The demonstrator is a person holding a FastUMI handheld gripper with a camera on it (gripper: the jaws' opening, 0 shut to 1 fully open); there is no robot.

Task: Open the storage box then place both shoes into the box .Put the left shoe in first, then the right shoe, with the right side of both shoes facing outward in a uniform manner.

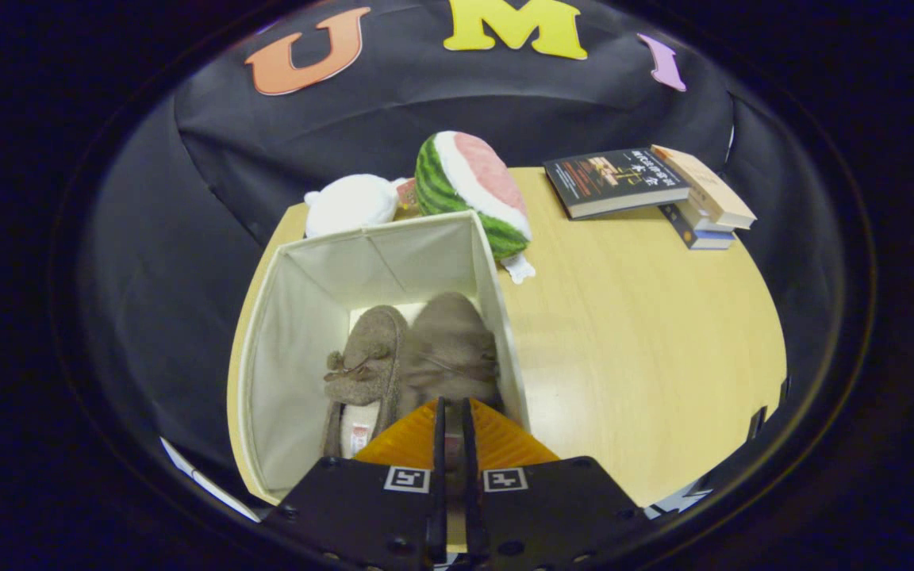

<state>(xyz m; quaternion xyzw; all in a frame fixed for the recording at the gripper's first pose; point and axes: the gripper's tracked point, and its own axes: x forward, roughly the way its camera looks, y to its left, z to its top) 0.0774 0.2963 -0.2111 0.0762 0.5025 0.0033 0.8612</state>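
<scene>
The storage box [298,317] stands open at the desk's [647,349] left edge with both shoes [366,357] inside; the gripper [451,428], fingers closed and nearly touching above the right shoe [449,349], may snag it when lifting clear.

You have two shoes [413,357] in one storage box [298,317], two plush toys [425,194] behind it, and three books [655,194] stacked on one table [647,341].

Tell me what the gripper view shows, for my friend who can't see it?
Two fuzzy brown shoes lie side by side inside an open white storage box on a wooden table. The tool, fingers nearly together, hangs above them. Behind sit a watermelon plush and stacked books.
</scene>
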